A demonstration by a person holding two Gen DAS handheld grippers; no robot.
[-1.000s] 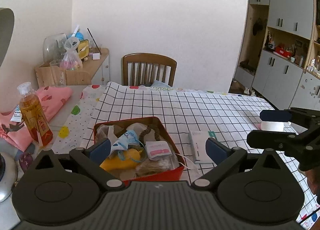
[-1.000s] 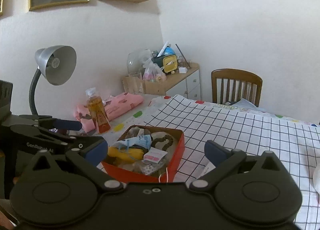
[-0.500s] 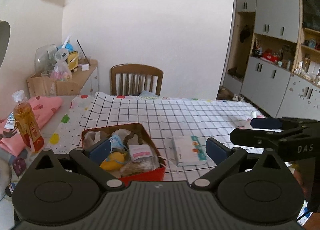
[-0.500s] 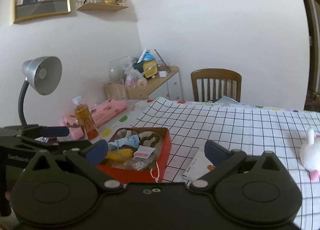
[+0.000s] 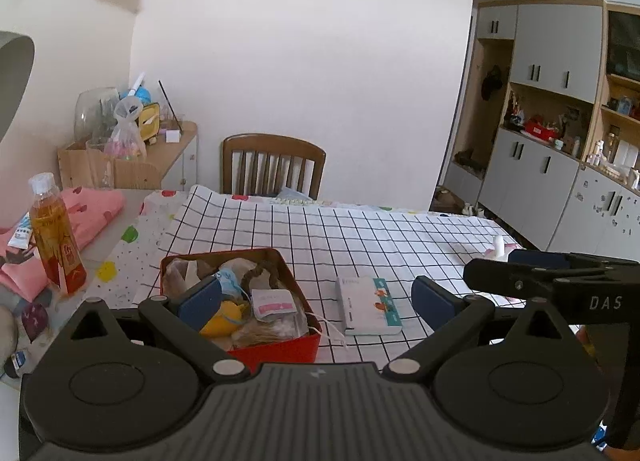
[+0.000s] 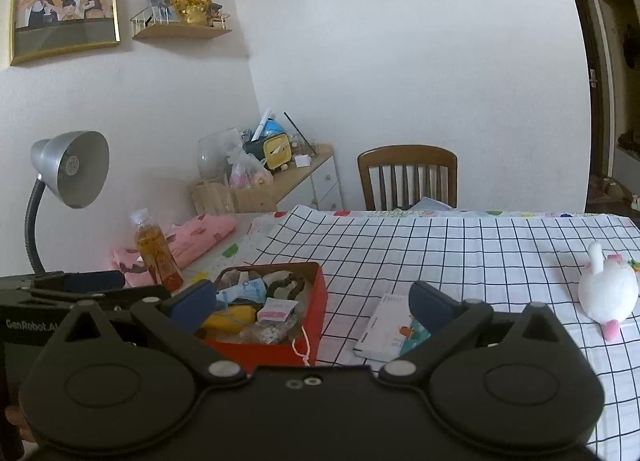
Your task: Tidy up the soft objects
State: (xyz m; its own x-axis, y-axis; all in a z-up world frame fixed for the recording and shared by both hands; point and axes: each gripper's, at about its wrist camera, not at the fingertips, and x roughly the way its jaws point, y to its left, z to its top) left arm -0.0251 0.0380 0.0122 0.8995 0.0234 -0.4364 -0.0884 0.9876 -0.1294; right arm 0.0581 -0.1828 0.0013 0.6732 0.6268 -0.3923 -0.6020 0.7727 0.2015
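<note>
A red box (image 5: 280,347) on the checked tablecloth (image 5: 360,237) holds a heap of small soft things, among them a yellow toy (image 5: 224,319) and a blue mask. My left gripper (image 5: 316,301) hovers open just in front of the box with nothing between its fingers. My right gripper (image 6: 312,301) is open too, between the red box (image 6: 316,301) and a white booklet (image 6: 390,329). A white plush bunny (image 6: 608,297) lies on the cloth at the right. In the left wrist view only its ear (image 5: 499,247) shows behind the right gripper's fingers (image 5: 540,261).
A white booklet (image 5: 368,305) lies right of the box. A tea bottle (image 5: 56,245) and pink folded cloth (image 5: 88,213) sit at the table's left, by a desk lamp (image 6: 68,173). A wooden chair (image 5: 272,165) stands at the far side. Cabinets line the right wall.
Both grippers have risen and pulled back from the box, so it looks smaller. The plush bunny has come fully into the right wrist view. Both grippers stayed open.
</note>
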